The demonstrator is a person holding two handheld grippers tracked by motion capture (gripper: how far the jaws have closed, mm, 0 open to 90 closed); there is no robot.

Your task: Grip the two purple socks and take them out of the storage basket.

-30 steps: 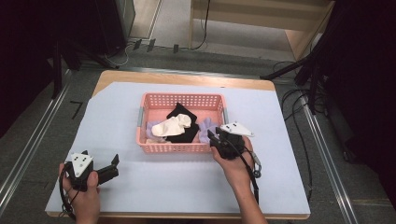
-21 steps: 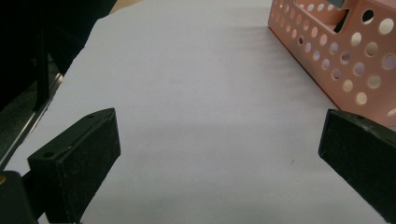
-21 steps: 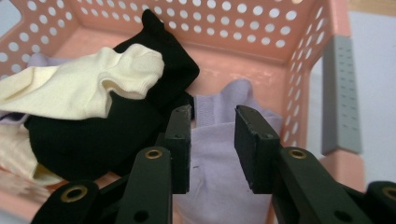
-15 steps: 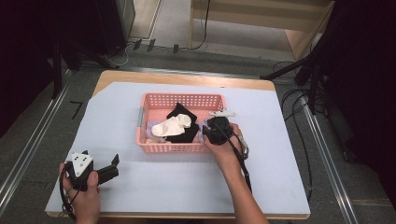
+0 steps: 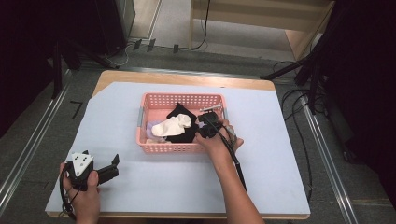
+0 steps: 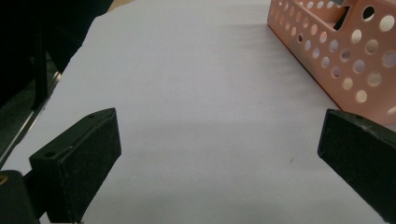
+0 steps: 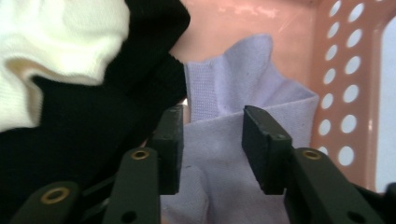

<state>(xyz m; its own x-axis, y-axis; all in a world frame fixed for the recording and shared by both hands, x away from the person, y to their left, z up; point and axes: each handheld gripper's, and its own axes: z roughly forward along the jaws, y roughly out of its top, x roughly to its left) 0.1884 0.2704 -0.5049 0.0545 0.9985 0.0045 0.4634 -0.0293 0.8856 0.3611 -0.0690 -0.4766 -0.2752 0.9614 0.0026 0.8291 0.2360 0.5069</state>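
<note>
A pink perforated basket [image 5: 180,97] stands mid-table and holds a white sock [image 5: 170,126], a black cloth [image 5: 180,112] and lavender cloth [image 5: 150,127]. My right gripper [image 5: 205,125] dips into the basket's right end. In the right gripper view its jaws [image 7: 212,121] straddle a fold of a lavender sock [image 7: 243,79]. They have just been opening, and the pads stand off the cloth. The black cloth [image 7: 84,130] and white sock [image 7: 56,46] lie to their left. My left gripper [image 5: 113,167] rests open on the table's near left, with nothing between its jaws [image 6: 217,135].
A pale sheet [image 5: 261,154] covers the table. The basket's near corner [image 6: 336,51] shows in the left gripper view to the right of the jaws. Metal rails run along both table sides, and cables lie on the floor at the right.
My right gripper has moved left from the basket's right rim and dipped inside it over the lavender sock. The left gripper has stayed put.
</note>
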